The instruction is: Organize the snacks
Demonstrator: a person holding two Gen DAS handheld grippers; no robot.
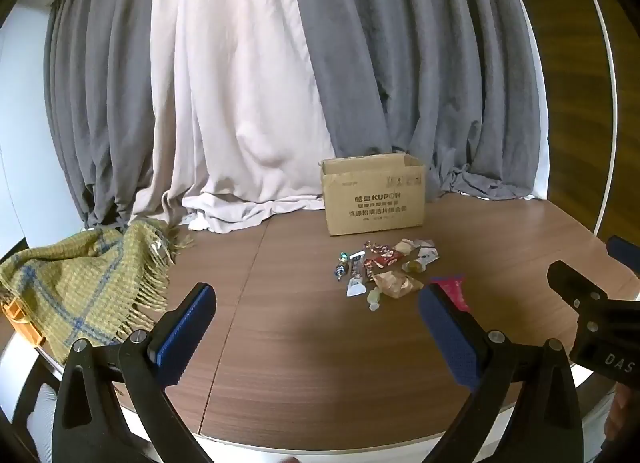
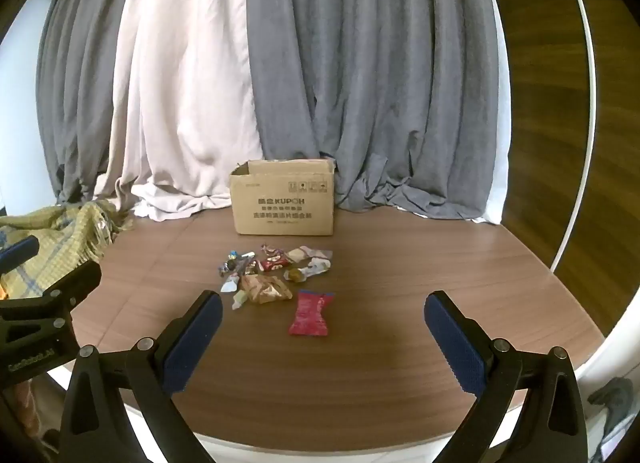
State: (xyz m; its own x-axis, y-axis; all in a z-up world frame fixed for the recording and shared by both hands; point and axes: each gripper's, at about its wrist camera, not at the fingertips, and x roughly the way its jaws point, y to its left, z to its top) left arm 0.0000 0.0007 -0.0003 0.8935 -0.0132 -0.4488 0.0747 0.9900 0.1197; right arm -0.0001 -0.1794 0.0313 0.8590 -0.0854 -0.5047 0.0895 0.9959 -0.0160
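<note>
A heap of small wrapped snacks [image 1: 380, 267] [image 2: 272, 271] lies on the brown table [image 1: 300, 343] [image 2: 400, 323], in front of an open cardboard box [image 1: 374, 199] [image 2: 283, 199]. A pink-red packet [image 2: 310, 313] [image 1: 454, 289] lies nearest to me, apart from the heap. A crumpled brown wrapper [image 2: 266, 289] [image 1: 396, 283] sits at the heap's near edge. My left gripper [image 1: 320, 327] hovers open over the near table, nothing between its blue pads. My right gripper [image 2: 324, 331] is open too, just short of the pink-red packet. Part of the right gripper's black body [image 1: 592, 315] shows at the left view's edge.
A yellow-green checked blanket [image 1: 80, 283] [image 2: 60, 231] with fringe lies at the table's left, over an orange object [image 1: 20, 319]. Grey and pale curtains [image 1: 320, 63] [image 2: 320, 63] hang behind the box and pool on the table's far edge. The table's near rim is rounded and white.
</note>
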